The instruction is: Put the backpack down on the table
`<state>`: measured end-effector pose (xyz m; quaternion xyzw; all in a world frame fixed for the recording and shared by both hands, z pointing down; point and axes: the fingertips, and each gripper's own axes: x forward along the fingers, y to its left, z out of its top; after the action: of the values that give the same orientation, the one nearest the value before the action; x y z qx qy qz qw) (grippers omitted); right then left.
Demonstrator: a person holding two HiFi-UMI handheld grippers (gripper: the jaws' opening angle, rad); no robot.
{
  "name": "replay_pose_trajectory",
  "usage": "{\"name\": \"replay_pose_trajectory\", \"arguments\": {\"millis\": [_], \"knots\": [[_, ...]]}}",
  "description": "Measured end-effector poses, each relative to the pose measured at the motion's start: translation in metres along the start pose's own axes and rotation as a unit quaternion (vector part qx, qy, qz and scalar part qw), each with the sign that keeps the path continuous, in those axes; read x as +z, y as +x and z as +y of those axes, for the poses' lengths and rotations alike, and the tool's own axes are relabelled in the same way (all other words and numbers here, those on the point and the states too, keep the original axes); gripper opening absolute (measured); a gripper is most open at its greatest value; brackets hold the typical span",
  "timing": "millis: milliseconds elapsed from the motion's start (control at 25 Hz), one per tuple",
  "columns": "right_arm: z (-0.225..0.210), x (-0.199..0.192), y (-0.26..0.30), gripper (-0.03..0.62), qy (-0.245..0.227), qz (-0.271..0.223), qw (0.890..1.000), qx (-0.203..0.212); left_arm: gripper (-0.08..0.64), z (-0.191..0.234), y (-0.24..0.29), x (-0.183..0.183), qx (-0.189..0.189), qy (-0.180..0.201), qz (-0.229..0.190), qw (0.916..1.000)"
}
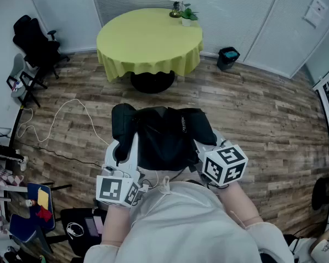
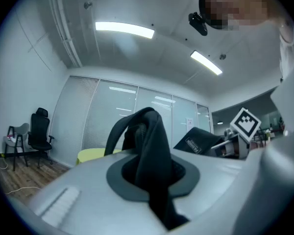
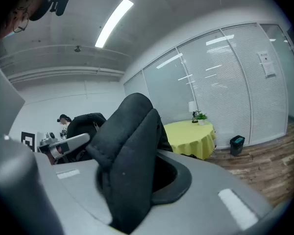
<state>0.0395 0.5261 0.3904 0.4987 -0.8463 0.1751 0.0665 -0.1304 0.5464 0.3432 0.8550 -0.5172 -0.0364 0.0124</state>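
Both forearms reach forward side by side, carrying a black backpack (image 1: 164, 138) above the wooden floor, well short of the round yellow table (image 1: 148, 37). The left tool (image 1: 125, 144), level, and the right tool (image 1: 204, 149), tipped slightly down, each clamp one of its straps.

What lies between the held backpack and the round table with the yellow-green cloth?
Only bare wood floor, seen in the head view; the backpack is not yet at the table.
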Motion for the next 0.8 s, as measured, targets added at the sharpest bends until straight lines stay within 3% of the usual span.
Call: {"name": "replay_pose_trajectory", "arguments": {"millis": [440, 800], "knots": [[-0.001, -0.003, -0.004, 0.031, 0.010, 0.005, 1.000, -0.003, 0.029, -0.001, -0.001, 0.000, 0.002, -0.012, 0.002, 0.9999], [-0.011, -0.018, -0.006, 0.029, 0.051, 0.010, 0.999, -0.008, 0.029, -0.002, 0.001, -0.015, -0.004, -0.030, 0.013, 0.9994]]}}
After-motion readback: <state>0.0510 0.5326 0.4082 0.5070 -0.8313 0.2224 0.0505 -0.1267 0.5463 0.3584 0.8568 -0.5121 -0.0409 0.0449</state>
